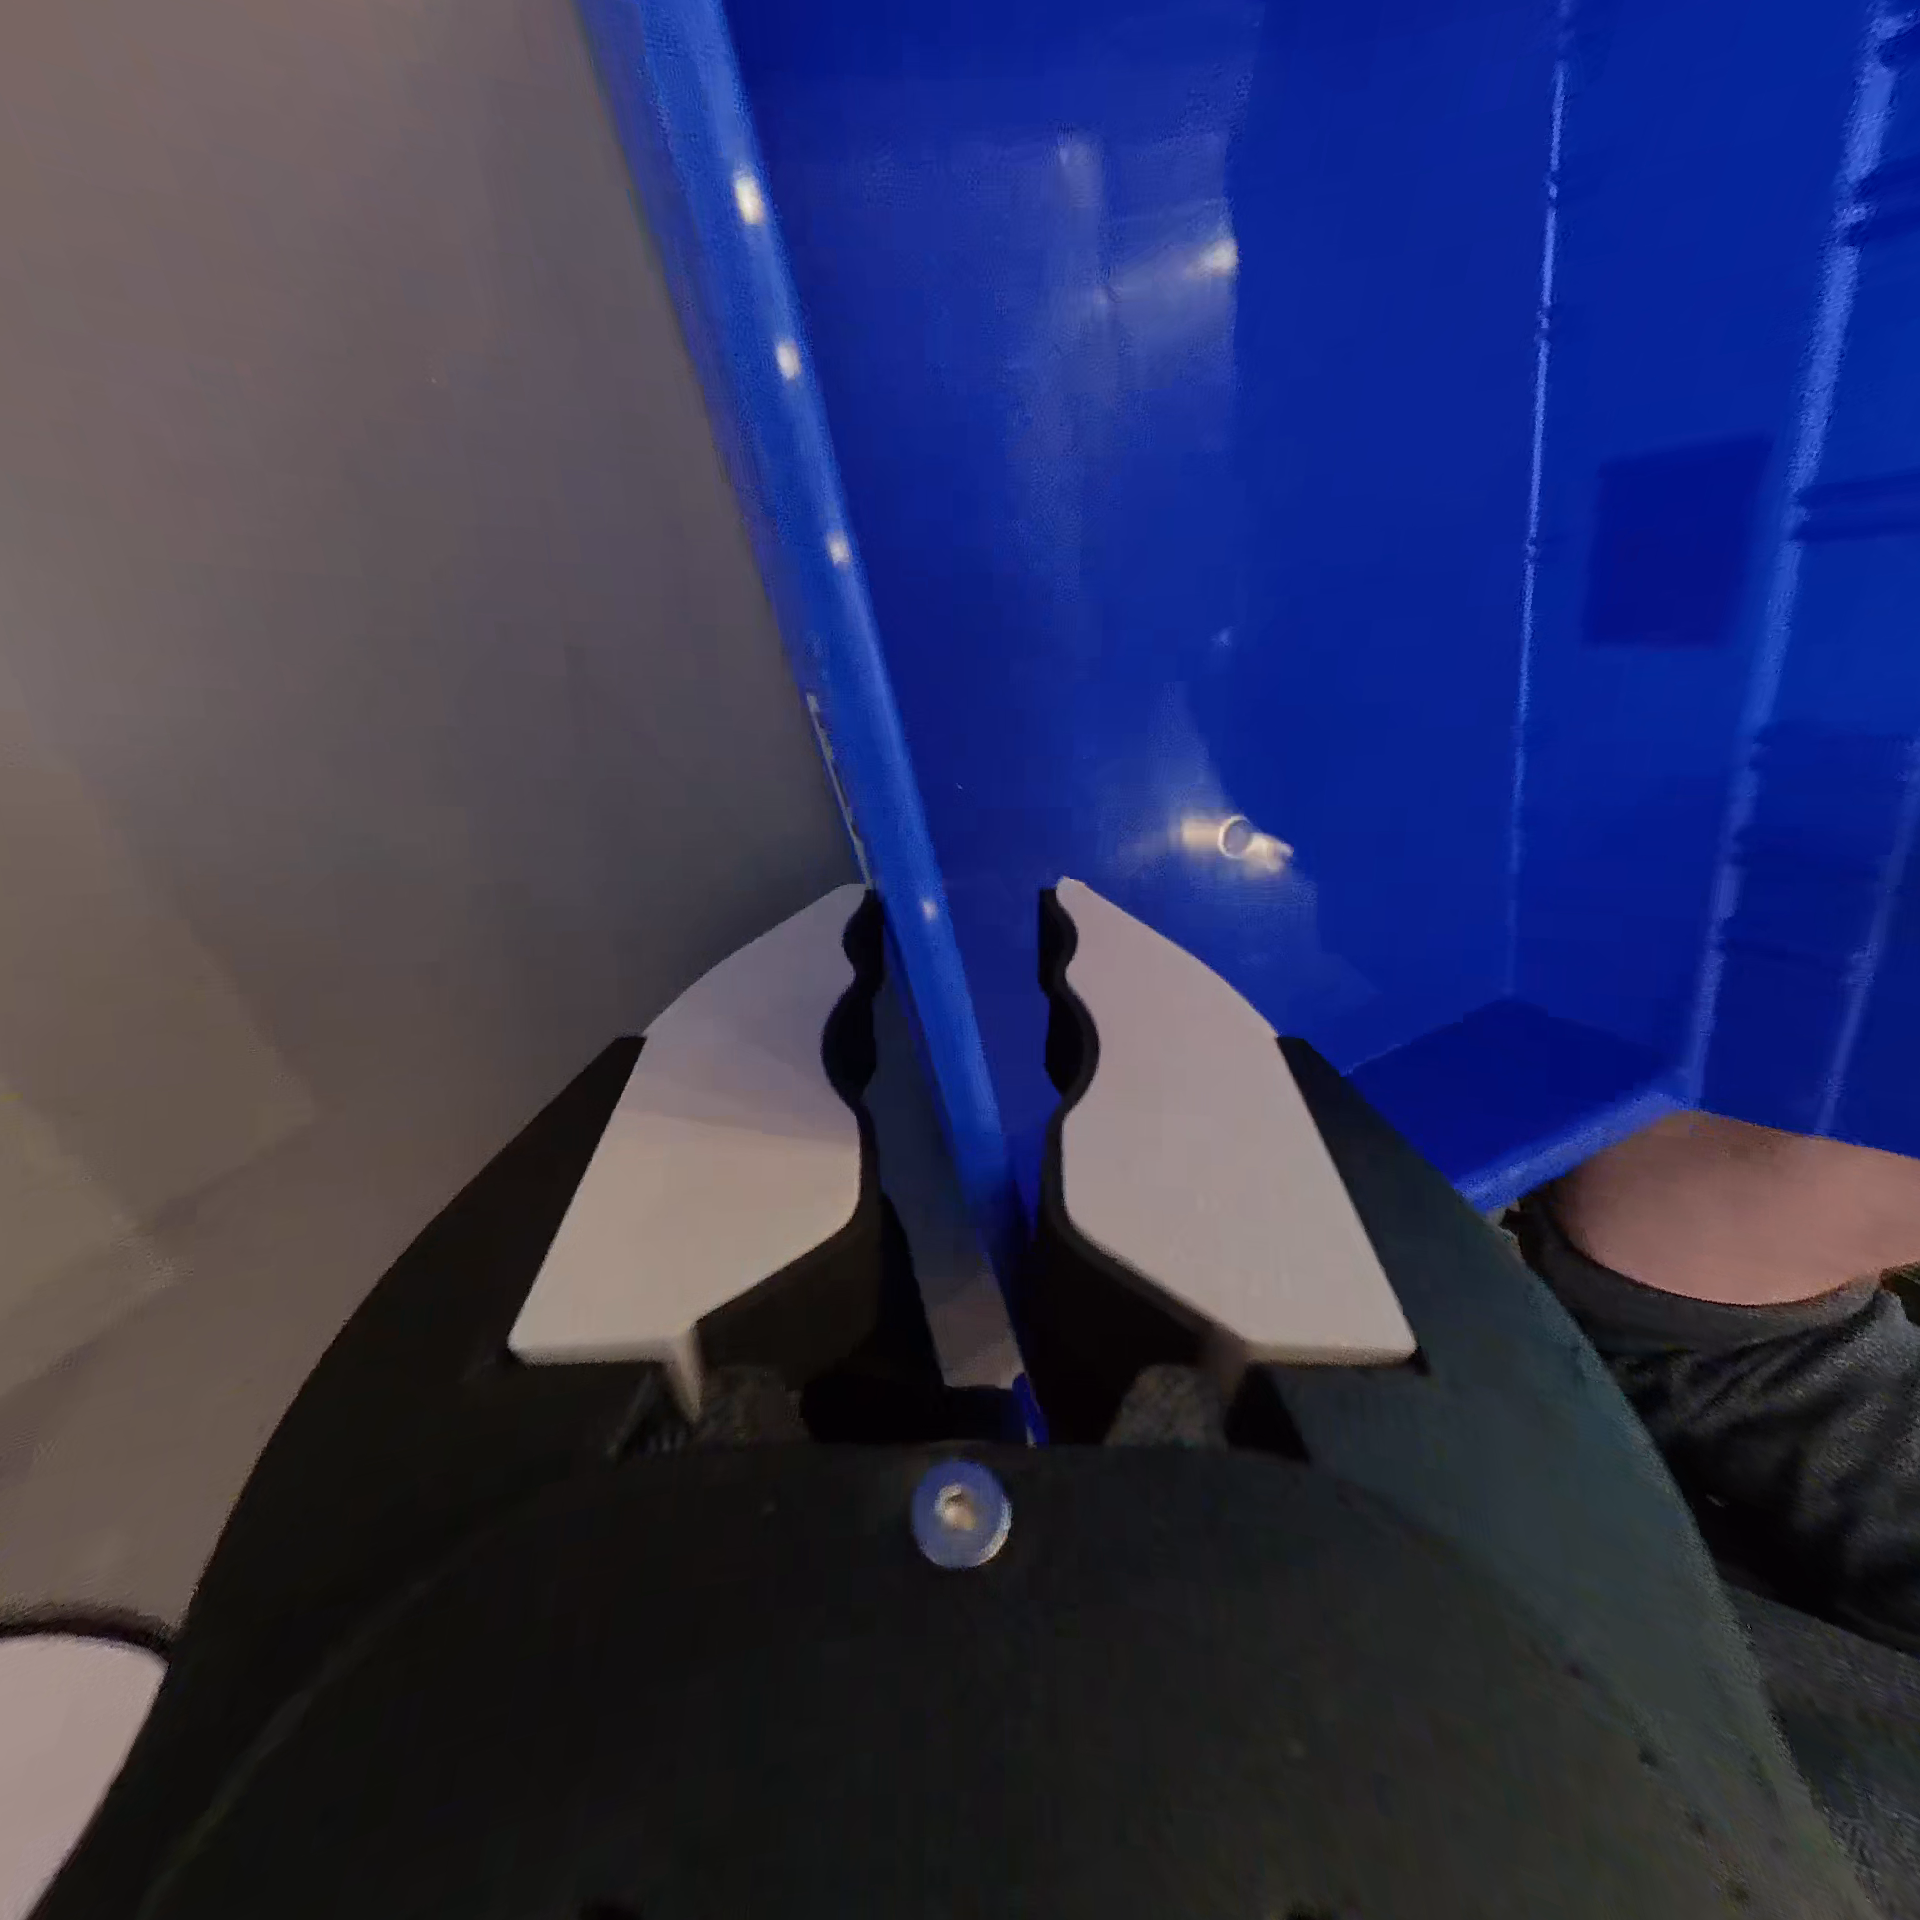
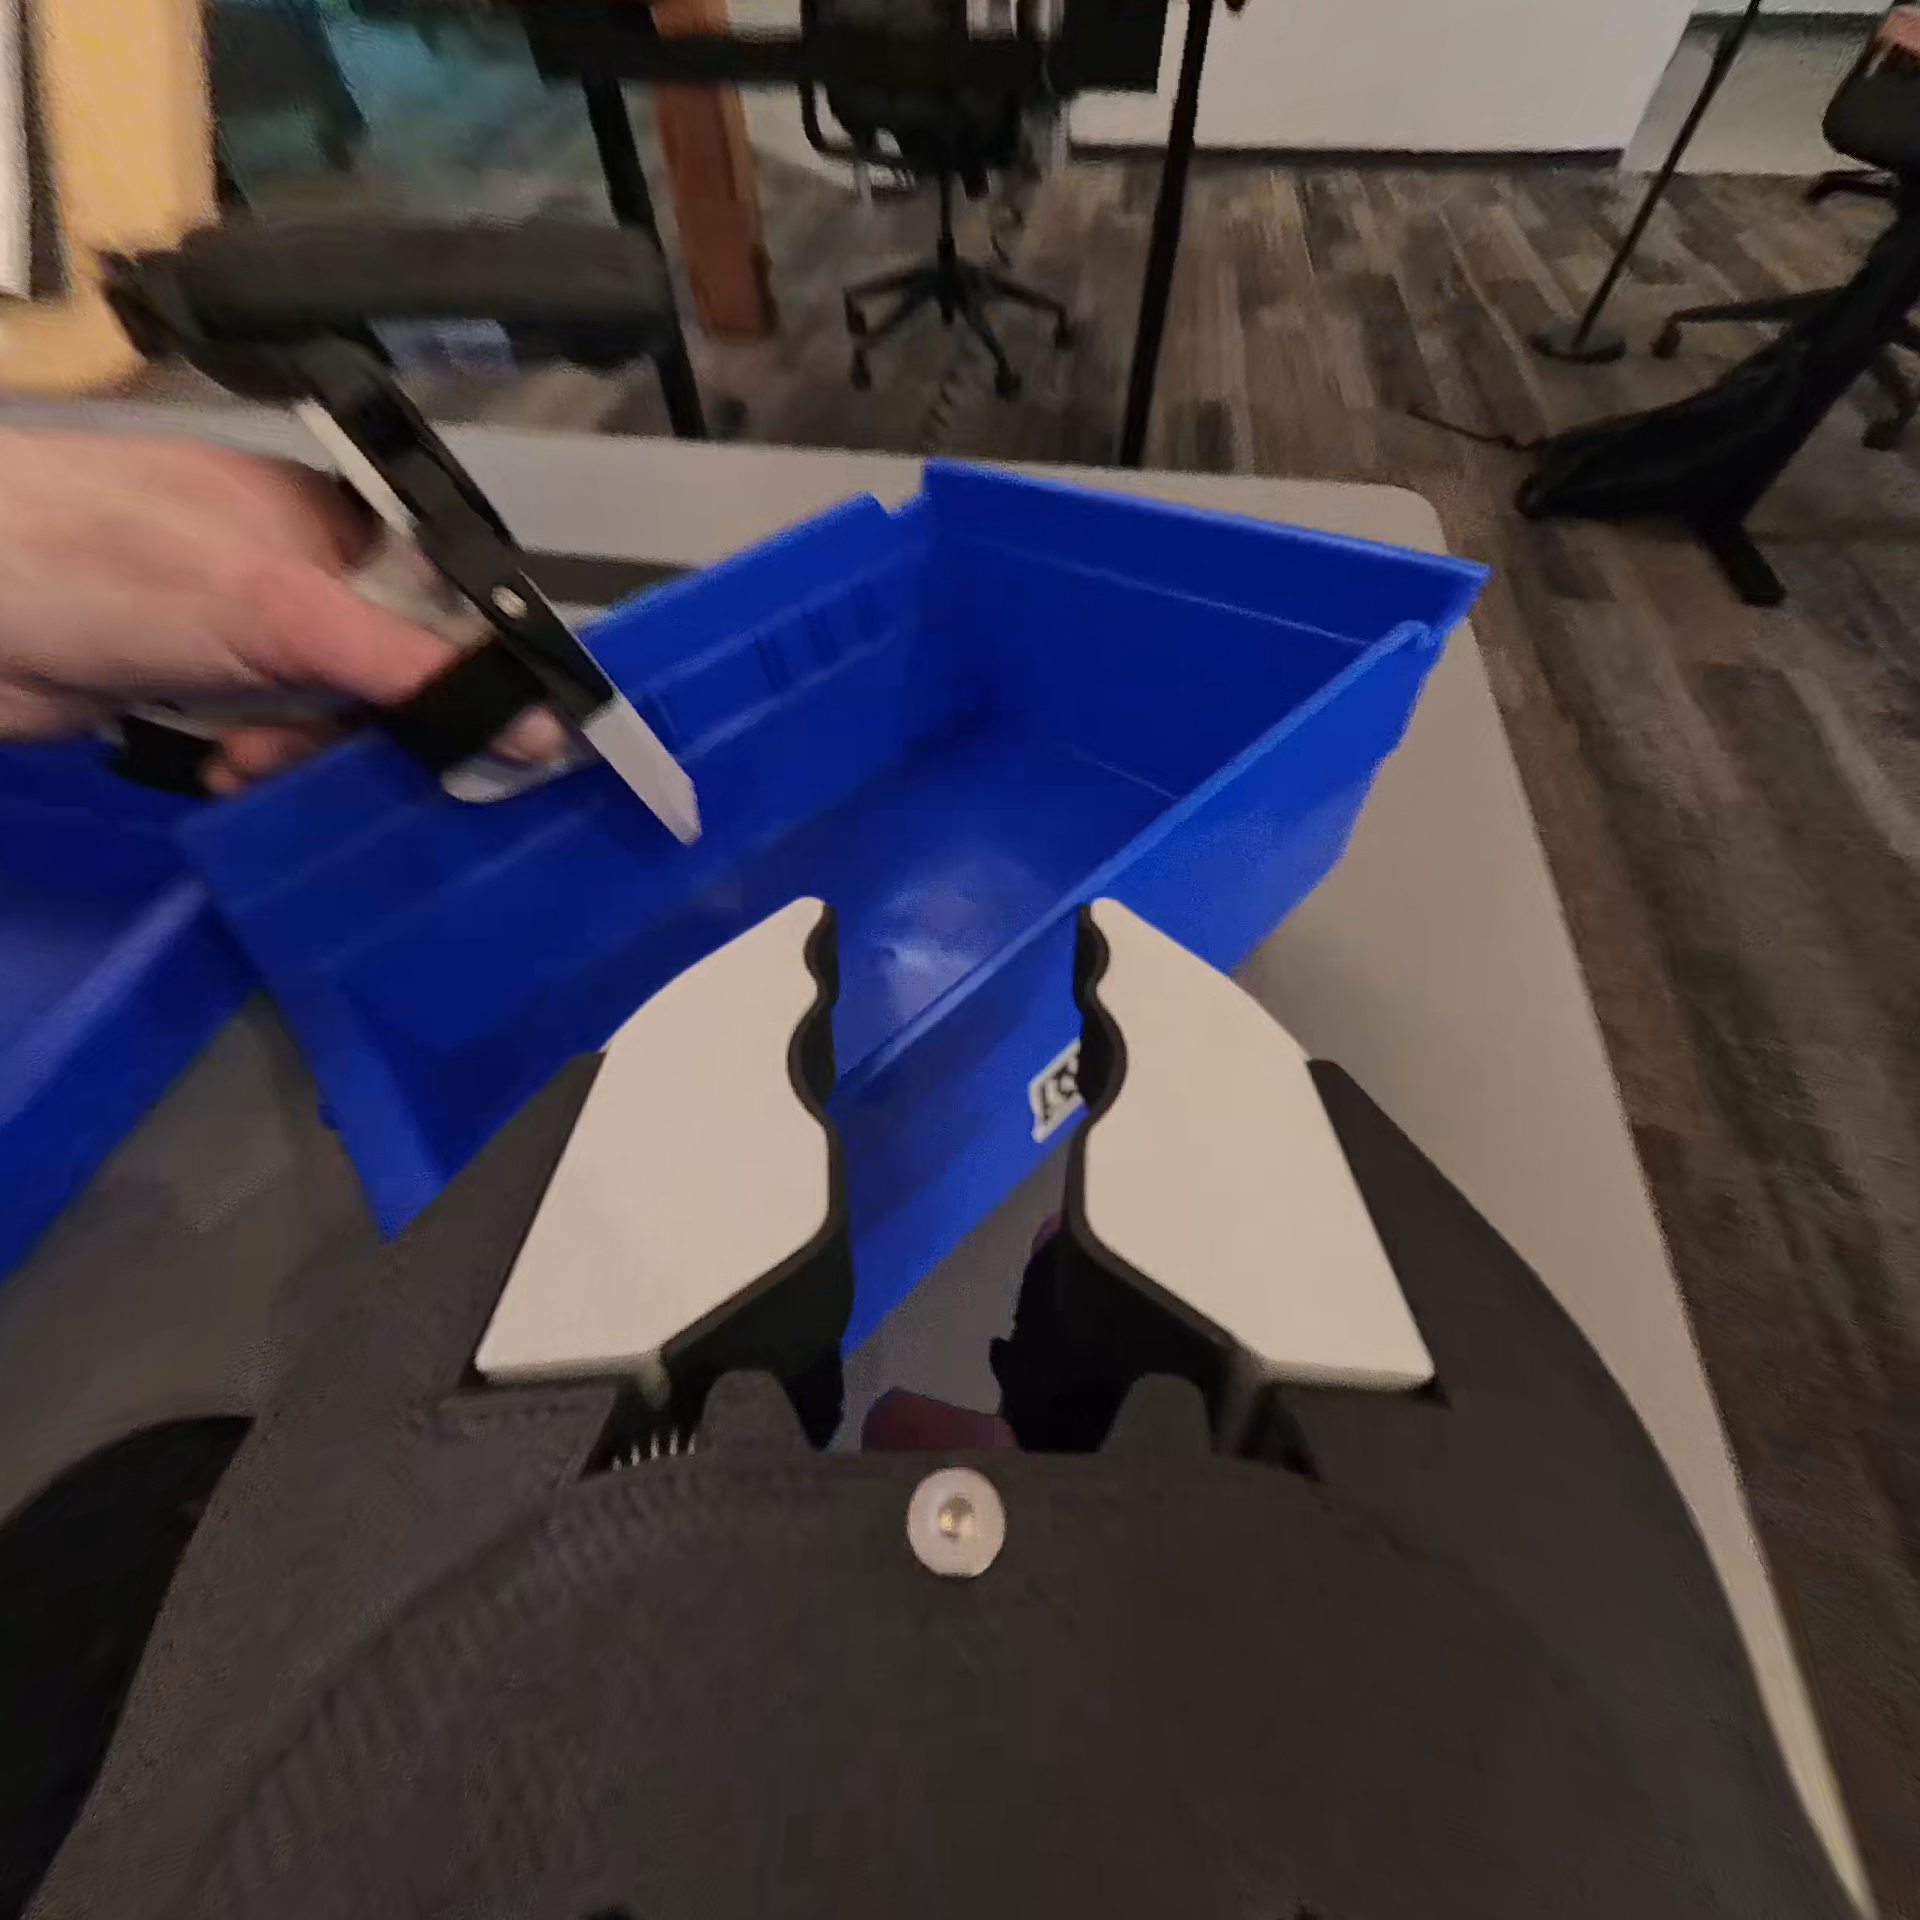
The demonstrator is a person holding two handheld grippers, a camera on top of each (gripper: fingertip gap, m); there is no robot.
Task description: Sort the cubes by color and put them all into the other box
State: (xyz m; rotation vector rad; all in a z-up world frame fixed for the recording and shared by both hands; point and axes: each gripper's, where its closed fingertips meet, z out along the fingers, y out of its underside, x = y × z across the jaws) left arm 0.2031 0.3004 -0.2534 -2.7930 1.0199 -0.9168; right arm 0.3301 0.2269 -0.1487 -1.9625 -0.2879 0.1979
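Observation:
A blue box (image 2: 1039, 748) stands on the grey table (image 2: 1434, 1039), and I see no cubes inside it. In the left wrist view my left gripper (image 1: 961, 894) is open and straddles the box's side wall (image 1: 821, 540). The wall runs between the pads, with a gap on the right side. In the right wrist view that gripper (image 2: 623, 769) is held by a hand over the box's far left wall. My right gripper (image 2: 956, 909) is open above the box's near wall (image 2: 966, 1039), with nothing held. No cubes show in either view.
A second blue box (image 2: 83, 935) lies at the left. A hand (image 1: 1714, 1216) shows by the box corner in the left wrist view. Office chairs (image 2: 935, 208) and stand poles (image 2: 1164, 260) are on the floor beyond the table's far edge.

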